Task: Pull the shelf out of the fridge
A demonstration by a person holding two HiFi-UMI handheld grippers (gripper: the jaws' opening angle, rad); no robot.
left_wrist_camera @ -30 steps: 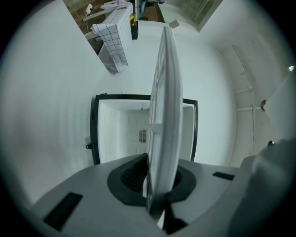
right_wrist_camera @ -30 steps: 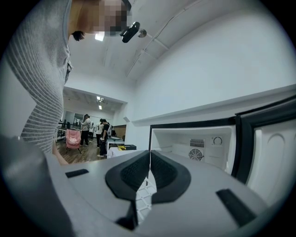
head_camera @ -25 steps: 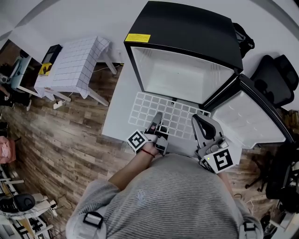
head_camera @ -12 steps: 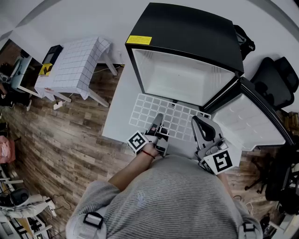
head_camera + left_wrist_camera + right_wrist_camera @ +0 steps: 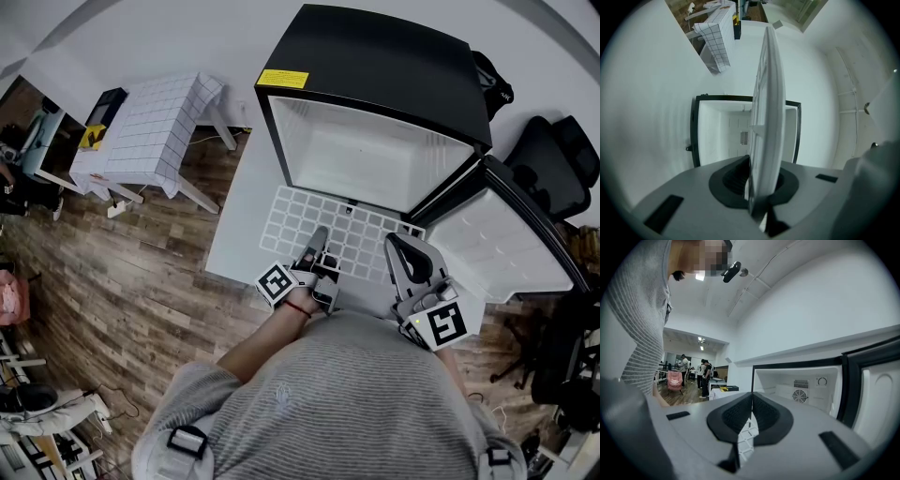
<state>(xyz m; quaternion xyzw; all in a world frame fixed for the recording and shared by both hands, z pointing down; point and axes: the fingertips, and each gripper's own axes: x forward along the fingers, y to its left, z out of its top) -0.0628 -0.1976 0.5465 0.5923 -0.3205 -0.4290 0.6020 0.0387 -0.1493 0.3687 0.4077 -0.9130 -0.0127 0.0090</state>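
Left tool [image 5: 317, 242] grips the shelf [image 5: 292, 217] by its near edge; right tool [image 5: 395, 244] hovers clenched above it.

A black fridge [image 5: 384, 56] is shown with its door [image 5: 502, 244] swung open to the right and its white interior exposed. A white grid shelf [image 5: 298, 220] is positioned level in front of the opening. Its near edge is met by the left gripper [image 5: 317, 239], and its near right corner by the right gripper [image 5: 399, 242]. A cloth-covered table [image 5: 155, 122] is located well apart, at the left.
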